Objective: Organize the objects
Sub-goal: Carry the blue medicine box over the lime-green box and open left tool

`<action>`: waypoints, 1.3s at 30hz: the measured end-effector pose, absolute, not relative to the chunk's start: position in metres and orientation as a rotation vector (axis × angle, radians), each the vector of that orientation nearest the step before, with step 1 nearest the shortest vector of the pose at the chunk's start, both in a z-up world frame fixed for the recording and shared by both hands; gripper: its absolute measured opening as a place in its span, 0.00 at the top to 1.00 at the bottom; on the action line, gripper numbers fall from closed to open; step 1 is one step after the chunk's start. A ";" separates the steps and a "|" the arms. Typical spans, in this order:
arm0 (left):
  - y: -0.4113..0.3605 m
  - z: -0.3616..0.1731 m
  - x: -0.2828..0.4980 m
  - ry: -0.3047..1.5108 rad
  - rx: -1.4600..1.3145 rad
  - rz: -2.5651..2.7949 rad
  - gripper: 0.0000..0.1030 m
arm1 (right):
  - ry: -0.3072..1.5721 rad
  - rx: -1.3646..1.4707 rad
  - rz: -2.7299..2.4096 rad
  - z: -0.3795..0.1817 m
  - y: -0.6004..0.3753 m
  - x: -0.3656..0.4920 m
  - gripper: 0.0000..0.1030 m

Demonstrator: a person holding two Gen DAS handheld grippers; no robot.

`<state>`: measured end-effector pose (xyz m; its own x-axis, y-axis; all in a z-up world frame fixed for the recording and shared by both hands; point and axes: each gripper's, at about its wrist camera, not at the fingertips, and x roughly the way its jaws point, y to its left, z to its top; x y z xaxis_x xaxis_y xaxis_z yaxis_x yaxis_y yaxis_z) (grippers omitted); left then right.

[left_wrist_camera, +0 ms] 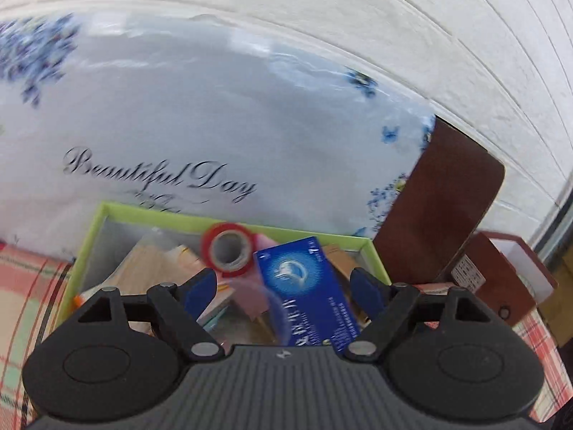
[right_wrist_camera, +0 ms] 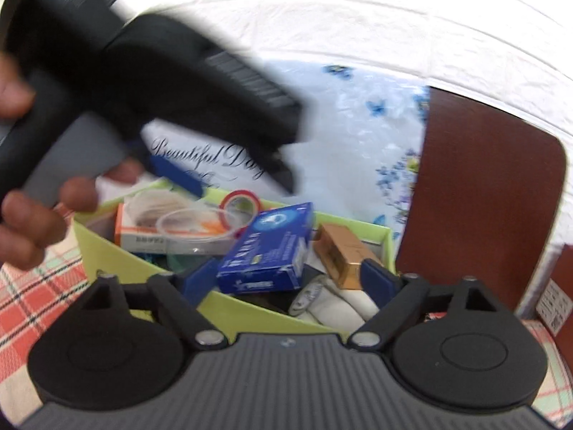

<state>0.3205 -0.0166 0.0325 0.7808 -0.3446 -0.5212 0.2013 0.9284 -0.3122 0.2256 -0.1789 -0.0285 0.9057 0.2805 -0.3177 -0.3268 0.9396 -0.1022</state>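
A light-green open box (left_wrist_camera: 229, 220) (right_wrist_camera: 118, 247) sits on a plaid cloth. Inside it lie a red tape roll (left_wrist_camera: 207, 247) (right_wrist_camera: 243, 193), a blue carton (left_wrist_camera: 308, 286) (right_wrist_camera: 272, 243), an orange-and-white carton (right_wrist_camera: 143, 236), a clear plastic lid (right_wrist_camera: 186, 225), a gold box (right_wrist_camera: 340, 254) and a white rolled item (right_wrist_camera: 333, 304). My left gripper (left_wrist_camera: 283, 283) hovers over the box, open, its pads apart from the blue carton. In the right wrist view a hand (right_wrist_camera: 32, 222) holds the left gripper (right_wrist_camera: 240, 184) above the box's far side. My right gripper (right_wrist_camera: 288, 276) is wide open at the near rim, holding nothing.
A white cloth (left_wrist_camera: 179, 125) printed with blue flowers and "Beautiful Day" hangs behind the box. A brown rounded board (left_wrist_camera: 447, 197) (right_wrist_camera: 483, 197) stands at the right, with a brown open box (left_wrist_camera: 501, 279) beside it. A red-and-green plaid tablecloth (left_wrist_camera: 21, 286) (right_wrist_camera: 35, 294) covers the surface.
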 end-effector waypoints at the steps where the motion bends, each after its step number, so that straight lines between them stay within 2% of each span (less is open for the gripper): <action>1: -0.012 0.031 0.316 0.598 -0.261 -0.289 0.18 | 0.307 -0.147 0.311 -0.028 -0.180 0.225 0.00; 6: 0.002 0.039 0.291 0.540 -0.273 -0.252 0.18 | 0.333 -0.159 0.304 -0.017 -0.172 0.244 0.00; 10: 0.008 0.056 0.257 0.481 -0.249 -0.216 0.16 | 0.327 -0.143 0.299 -0.014 -0.177 0.216 0.00; 14: 0.006 0.070 0.209 0.431 -0.177 -0.160 0.02 | 0.351 -0.121 0.282 -0.003 -0.189 0.185 0.00; 16: 0.004 0.073 0.184 0.428 -0.117 -0.128 0.00 | 0.370 -0.104 0.271 0.000 -0.192 0.172 0.00; 24: 0.015 0.049 0.117 0.497 -0.155 -0.071 0.00 | 0.455 -0.047 0.219 -0.006 -0.202 0.110 0.00; 39: 0.021 0.017 0.086 0.609 -0.038 0.050 0.00 | 0.524 0.035 0.197 -0.006 -0.207 0.067 0.00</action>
<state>0.0860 0.0211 0.0175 0.8190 0.0358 -0.5726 -0.0581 0.9981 -0.0208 0.0673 -0.2072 -0.0059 0.8475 0.1954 -0.4936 -0.1776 0.9806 0.0832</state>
